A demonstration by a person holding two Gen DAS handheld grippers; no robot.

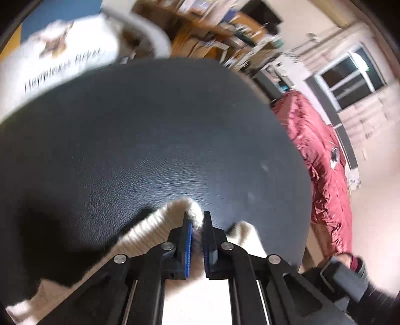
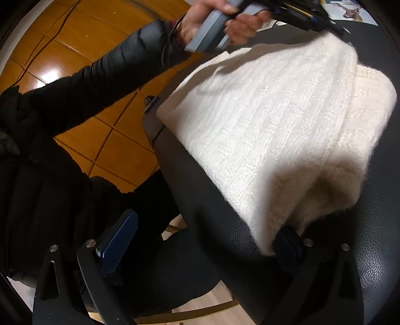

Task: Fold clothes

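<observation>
A cream knitted sweater lies folded in a thick bundle on the black leather-look tabletop. In the left wrist view my left gripper is shut on a fuzzy corner of the sweater, held just above the tabletop. The right wrist view shows that same gripper at the sweater's far corner, with a hand on its grey handle. My right gripper stands open at the near edge. Its right finger sits against the sweater's near fold, and nothing is between the fingers.
A red garment hangs past the table's right edge. A white printed cloth and cluttered shelves lie beyond the far edge. A black sleeve crosses above the wooden floor. A deer picture card lies at the far corner.
</observation>
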